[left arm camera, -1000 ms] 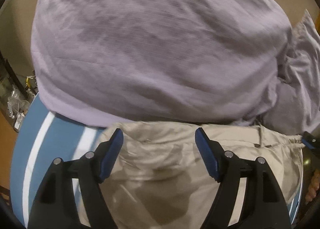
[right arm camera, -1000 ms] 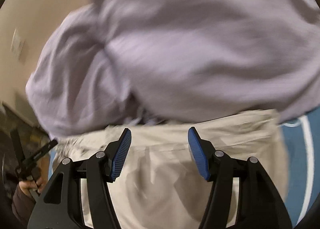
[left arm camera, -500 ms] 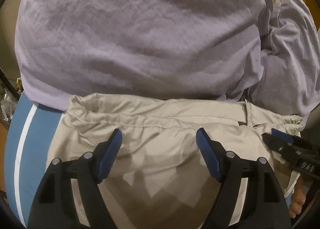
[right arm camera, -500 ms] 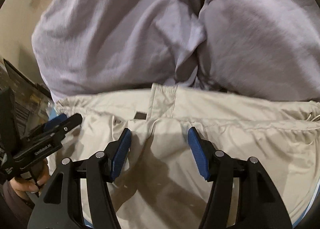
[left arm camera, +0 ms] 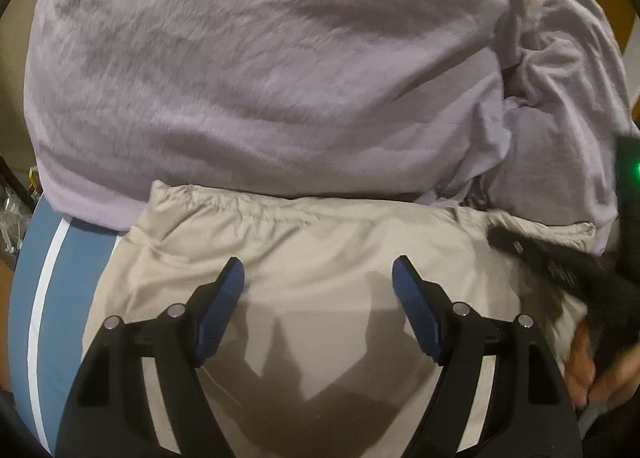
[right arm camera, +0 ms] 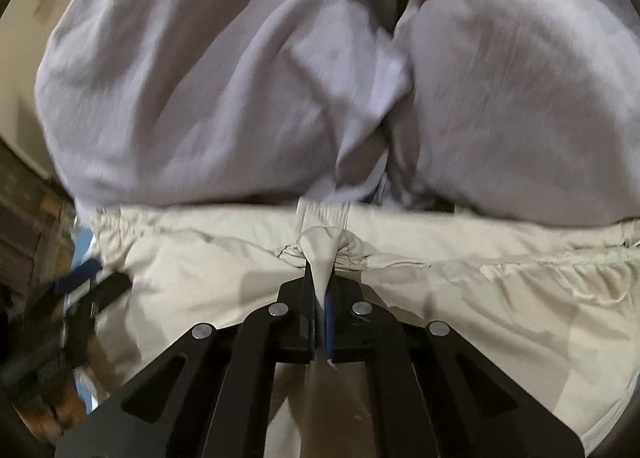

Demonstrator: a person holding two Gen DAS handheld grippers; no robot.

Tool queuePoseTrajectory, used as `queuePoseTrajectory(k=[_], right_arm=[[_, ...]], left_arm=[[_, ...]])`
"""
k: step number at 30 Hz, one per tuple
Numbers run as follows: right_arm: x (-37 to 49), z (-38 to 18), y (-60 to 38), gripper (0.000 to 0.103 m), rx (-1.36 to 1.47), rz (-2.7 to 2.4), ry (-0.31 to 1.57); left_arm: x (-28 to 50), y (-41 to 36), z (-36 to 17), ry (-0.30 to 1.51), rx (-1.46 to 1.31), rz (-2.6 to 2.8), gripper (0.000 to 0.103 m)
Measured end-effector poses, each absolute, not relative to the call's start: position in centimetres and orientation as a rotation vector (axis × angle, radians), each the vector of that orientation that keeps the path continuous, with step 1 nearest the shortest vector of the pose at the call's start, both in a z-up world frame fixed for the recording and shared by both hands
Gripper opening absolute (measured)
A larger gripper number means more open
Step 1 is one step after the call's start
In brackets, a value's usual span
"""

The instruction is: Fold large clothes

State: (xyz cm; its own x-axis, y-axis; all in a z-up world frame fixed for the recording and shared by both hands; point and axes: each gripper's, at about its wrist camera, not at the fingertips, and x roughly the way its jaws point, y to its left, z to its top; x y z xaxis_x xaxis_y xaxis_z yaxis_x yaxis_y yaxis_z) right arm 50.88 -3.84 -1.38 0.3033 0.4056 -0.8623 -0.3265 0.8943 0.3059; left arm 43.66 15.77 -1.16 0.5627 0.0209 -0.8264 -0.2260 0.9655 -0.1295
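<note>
1. On the blue striped surface (left arm camera: 60, 282) lies the beige garment (left arm camera: 320, 242), just below a lavender heap (left arm camera: 260, 78)
2. Right gripper (right arm camera: 320, 298) pinches a beige fold, seemingly near the waistband
3. Left gripper (left arm camera: 318, 290) gapes over the beige cloth

The lavender bedding (left arm camera: 272, 74) covers the beige garment's (left arm camera: 320, 258) far edge. Below the bedding, the right gripper (left arm camera: 560, 270) is a dark smear at the left wrist view's edge; the left gripper (right arm camera: 80, 290) is equally blurred in the right wrist view.
</note>
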Motion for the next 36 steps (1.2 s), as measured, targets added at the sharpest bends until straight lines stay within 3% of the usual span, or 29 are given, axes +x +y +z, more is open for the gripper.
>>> queuePoseTrajectory(k=[10,13,14,15,21,36], right_arm=[[51.2,-3.9,-4.1,0.008,0.048,0.460,1.186],[50.2,-2.4,-6.0,0.031,0.066,0.492,1.162],[49.5,-1.4,-7.1,0.045,0.073,0.490,1.131],[49.0,-0.9,-7.9,0.049,0.082,0.491,1.112],[45.9,0.3,-12.8,0.049,0.027,0.402,1.044],[46.0,-5.1,-13.1,0.049,-0.118,0.292,1.020]], left_arm=[[44.1,12.8,-3.0,0.970,-0.185,0.112,0.081],[44.4,12.9,-3.7,0.983,-0.191,0.125,0.081],[44.4,12.9,-3.8,0.982,-0.194,0.126,0.081],[44.5,12.9,-3.8,0.981,-0.191,0.127,0.081],[44.6,12.8,-4.0,0.977,-0.198,0.133,0.081],[46.8,12.8,-7.3,0.950,-0.169,0.190,0.085]])
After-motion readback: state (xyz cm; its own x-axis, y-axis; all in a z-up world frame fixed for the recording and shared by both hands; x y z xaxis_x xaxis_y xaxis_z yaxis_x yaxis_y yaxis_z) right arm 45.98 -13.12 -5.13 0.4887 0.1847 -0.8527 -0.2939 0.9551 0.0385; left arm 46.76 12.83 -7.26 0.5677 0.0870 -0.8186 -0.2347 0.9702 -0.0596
